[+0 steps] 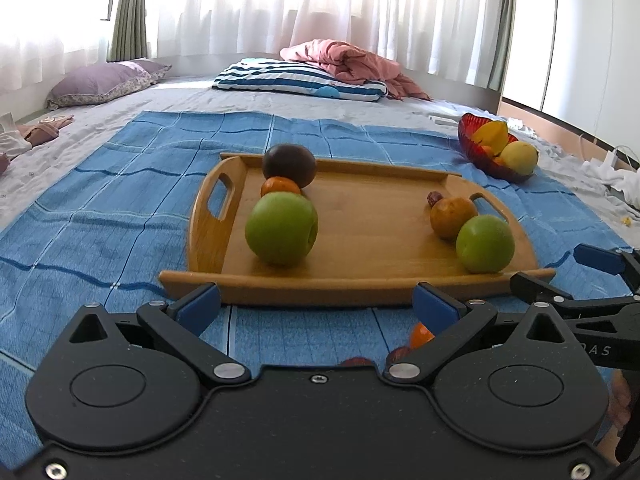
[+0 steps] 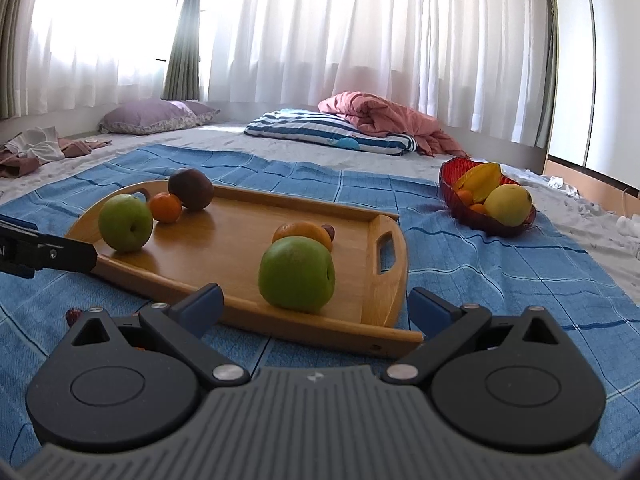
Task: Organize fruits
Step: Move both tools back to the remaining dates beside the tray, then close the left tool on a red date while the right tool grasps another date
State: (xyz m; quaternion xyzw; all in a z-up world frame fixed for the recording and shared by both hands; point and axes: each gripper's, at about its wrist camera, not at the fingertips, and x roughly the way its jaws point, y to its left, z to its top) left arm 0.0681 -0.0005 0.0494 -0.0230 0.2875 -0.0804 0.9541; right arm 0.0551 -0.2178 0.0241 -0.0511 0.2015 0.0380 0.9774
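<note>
A blue checked woven cloth [image 1: 120,216] covers the middle of the grey bed sheet [image 1: 208,96], and everything for the task sits on it. Beyond it lie a blue-and-white striped pillow [image 2: 332,130] with a crumpled pink quilt [image 2: 384,116] against it, and a purple pillow [image 1: 104,82] off to the left.

The rectangular wooden tray with cut-out handles [image 1: 360,240] rests flat on the cloth, just ahead of both grippers. At its left end a large green apple [image 1: 281,229] stands nearest, a small orange tangerine [image 1: 280,186] touching it behind, and a dark purple round fruit [image 1: 289,165] at the far rim. At the right end a second green apple [image 2: 296,275] sits near the front edge, with a brownish-orange round fruit [image 1: 453,216] just behind it and a small dark red fruit [image 1: 433,198], perhaps a date, beyond that.

A red glass bowl [image 2: 452,188] lies well to the right of the tray, holding a yellow starfruit [image 2: 482,178], a pale yellow mango [image 2: 507,204] and small orange fruits.

The left gripper [image 1: 316,304] hovers over the cloth at the tray's near edge, its blue-padded fingers [image 1: 198,308] spread wide and empty; small orange and red fruits [image 1: 420,336] lie on the cloth beneath it. The right gripper [image 2: 314,304] hangs by the tray's right front corner, likewise released and holding nothing.
</note>
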